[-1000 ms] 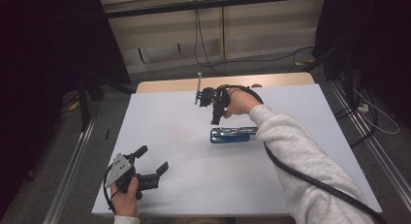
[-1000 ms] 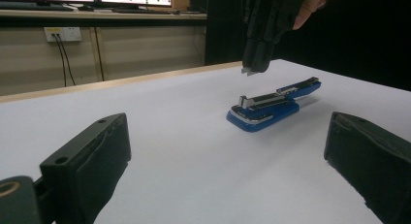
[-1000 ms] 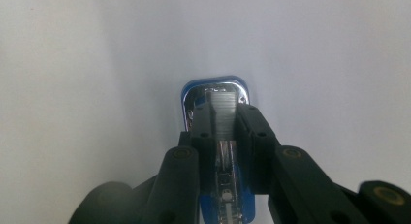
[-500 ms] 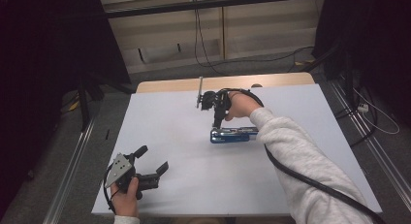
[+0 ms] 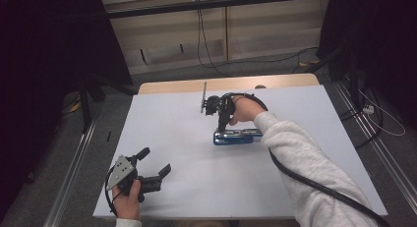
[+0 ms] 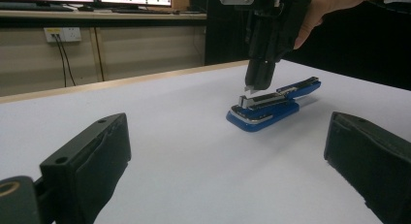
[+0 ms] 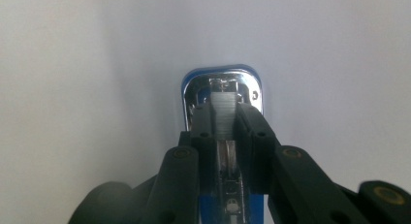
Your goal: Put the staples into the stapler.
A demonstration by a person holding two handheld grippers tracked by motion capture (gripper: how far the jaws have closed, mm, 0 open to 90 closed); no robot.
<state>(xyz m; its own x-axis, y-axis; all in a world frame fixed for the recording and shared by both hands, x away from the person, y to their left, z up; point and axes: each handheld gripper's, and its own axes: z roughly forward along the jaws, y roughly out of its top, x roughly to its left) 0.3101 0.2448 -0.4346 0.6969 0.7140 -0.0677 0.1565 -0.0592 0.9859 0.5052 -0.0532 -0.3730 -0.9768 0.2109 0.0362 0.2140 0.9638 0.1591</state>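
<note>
A blue stapler [image 5: 241, 137] lies on the white table [image 5: 172, 128], right of its middle, with its metal staple channel [image 6: 256, 102] bared at the front end. My right gripper [image 5: 222, 128] points straight down over that end. Its jaws are shut on a short grey strip of staples [image 7: 224, 116], held just above the channel of the stapler [image 7: 222, 84]. From the left gripper view the right gripper [image 6: 252, 87] hangs close over the stapler [image 6: 271, 110]. My left gripper [image 5: 156, 161] rests at the table's near left, open with nothing between its fingers [image 6: 92, 158].
A bare wooden strip [image 5: 231, 83] runs along the table's far edge. Metal rails [image 5: 74, 178] flank the table on both sides. Cables [image 5: 206, 45] trail over the floor behind it. A black cable [image 5: 314, 183] runs from the right gripper along the sleeve.
The right gripper has edged slightly down toward the stapler's front end with the strip still in its jaws. The left gripper has stayed where it was.
</note>
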